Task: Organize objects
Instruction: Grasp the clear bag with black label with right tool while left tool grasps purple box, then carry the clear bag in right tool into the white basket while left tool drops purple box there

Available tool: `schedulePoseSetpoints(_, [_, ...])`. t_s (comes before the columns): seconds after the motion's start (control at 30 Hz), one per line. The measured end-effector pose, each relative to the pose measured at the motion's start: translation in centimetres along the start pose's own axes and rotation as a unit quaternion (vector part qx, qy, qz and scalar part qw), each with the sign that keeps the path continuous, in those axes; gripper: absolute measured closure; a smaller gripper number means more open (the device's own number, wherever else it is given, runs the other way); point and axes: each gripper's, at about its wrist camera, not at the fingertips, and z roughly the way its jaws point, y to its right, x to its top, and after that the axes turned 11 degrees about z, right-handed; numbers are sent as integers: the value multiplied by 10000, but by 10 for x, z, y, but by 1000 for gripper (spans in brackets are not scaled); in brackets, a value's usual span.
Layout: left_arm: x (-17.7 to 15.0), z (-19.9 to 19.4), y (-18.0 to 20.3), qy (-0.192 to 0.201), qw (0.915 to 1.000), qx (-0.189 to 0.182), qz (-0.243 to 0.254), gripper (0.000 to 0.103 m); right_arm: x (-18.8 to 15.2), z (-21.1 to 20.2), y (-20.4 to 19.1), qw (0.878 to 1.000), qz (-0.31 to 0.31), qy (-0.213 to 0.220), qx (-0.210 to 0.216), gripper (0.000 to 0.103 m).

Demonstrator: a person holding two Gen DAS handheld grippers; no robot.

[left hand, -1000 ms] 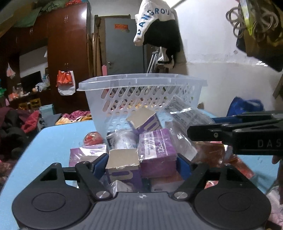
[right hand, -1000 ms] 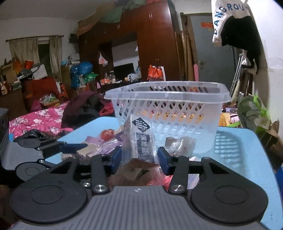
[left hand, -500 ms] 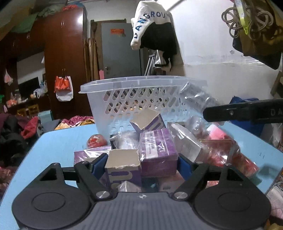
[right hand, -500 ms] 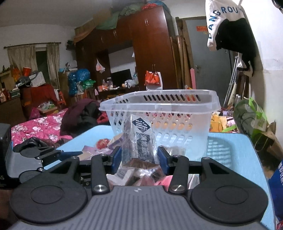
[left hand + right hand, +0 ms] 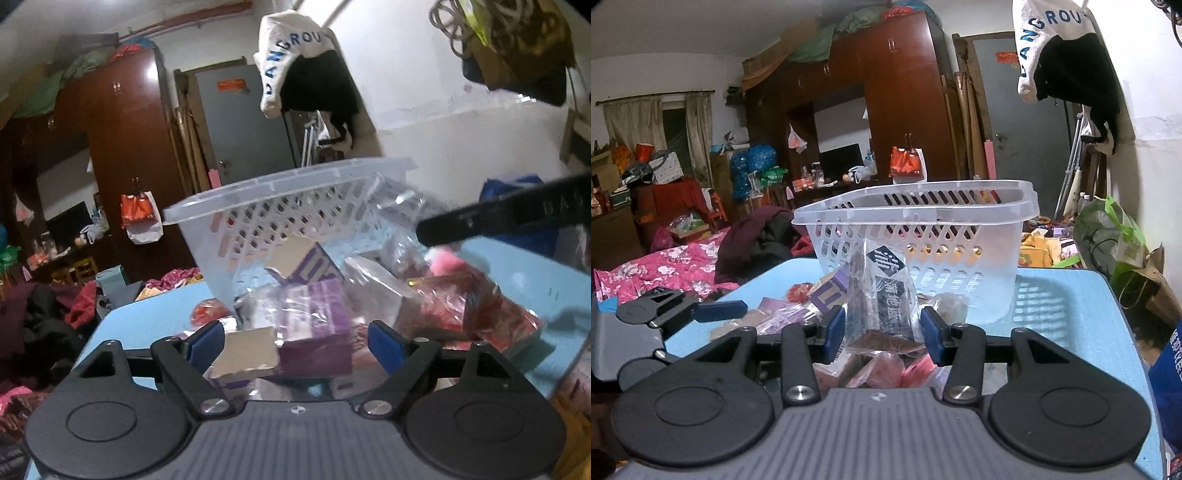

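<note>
A see-through white basket (image 5: 295, 206) (image 5: 923, 229) stands on the light-blue table (image 5: 1071, 314). In front of it lies a heap of packets and boxes. My left gripper (image 5: 294, 345) is open and low over the heap. A wrapped purple box (image 5: 314, 325) and an open-topped box (image 5: 247, 350) lie between its fingers, with a gap at the right pad. My right gripper (image 5: 882, 334) is shut on a clear packet with a dark label (image 5: 886, 288), held upright before the basket. One of its black fingers (image 5: 517, 218) crosses the right of the left wrist view.
Red packets (image 5: 461, 310) and a small red round thing (image 5: 798, 291) lie on the table by the heap. A bed with a pink flowered cover (image 5: 665, 266) is left of the table. Bags (image 5: 1115, 236) stand past its right edge.
The left wrist view has rolled, so the basket now looks tilted. The left jaws stand a little wider. The right gripper's finger sits higher in the left wrist view, packet still gripped.
</note>
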Motion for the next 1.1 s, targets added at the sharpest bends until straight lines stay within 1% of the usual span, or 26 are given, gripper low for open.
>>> schedulePoseSetpoints(0.03, [-1,-1,-1,5,10000,-33,-23,25,0,-1,0,10000,4,14,-1,54])
schedulePoseSetpoints(0.07, [0,-1,-2,5,9999,-92,-73,30,0,-1,1,10000,4,18,0,54])
schedulePoseSetpoints(0.13, [2,1,-4,-41,9998,-180,-105,52,0,-2,1,10000,-1,19,2,54])
schedulePoseSetpoints(0.23, [1,1,-7,-56,9995,-255,-167,54,0,-2,1,10000,7,27,7,54])
schedulePoseSetpoints(0.33, [0,-3,-9,73,9987,-354,-371,54,0,-2,1,10000,7,41,4,54])
schedulePoseSetpoints(0.4, [2,-6,-16,179,9979,-388,-497,54,2,-3,1,10000,-1,67,-5,54])
schedulePoseSetpoints(0.5, [5,-9,-31,314,9948,-563,-787,54,7,-7,-1,9999,-12,156,8,54])
schedulePoseSetpoints(0.57, [6,-6,-43,337,9921,-712,-981,54,13,-9,-3,9997,-39,231,15,54])
schedulePoseSetpoints(0.63, [4,4,-53,263,9885,-909,-1180,54,18,-9,-6,9996,-79,281,8,54])
schedulePoseSetpoints(0.7, [0,12,-64,201,9836,-1096,-1417,54,18,-7,-6,9996,-88,271,-8,54])
schedulePoseSetpoints(0.77, [-4,16,-71,225,9780,-1309,-1608,54,15,-6,-6,9997,-78,242,-14,54])
schedulePoseSetpoints(0.83, [-6,17,-72,239,9753,-1383,-1704,54,14,-4,-6,9997,-70,220,-19,54])
schedulePoseSetpoints(0.93, [-7,19,-68,225,9766,-1386,-1627,54,12,-5,-6,9998,-60,210,-2,54])
schedulePoseSetpoints(1.0, [-6,17,-63,255,9786,-1412,-1478,53,12,-5,-7,9998,-74,206,10,54])
schedulePoseSetpoints(1.07, [-6,16,-54,226,9855,-1206,-1172,47,12,-5,-7,9998,-66,207,12,54])
schedulePoseSetpoints(1.1, [-6,17,-46,178,9907,-991,-914,39,11,-5,-6,9998,-45,203,15,54])
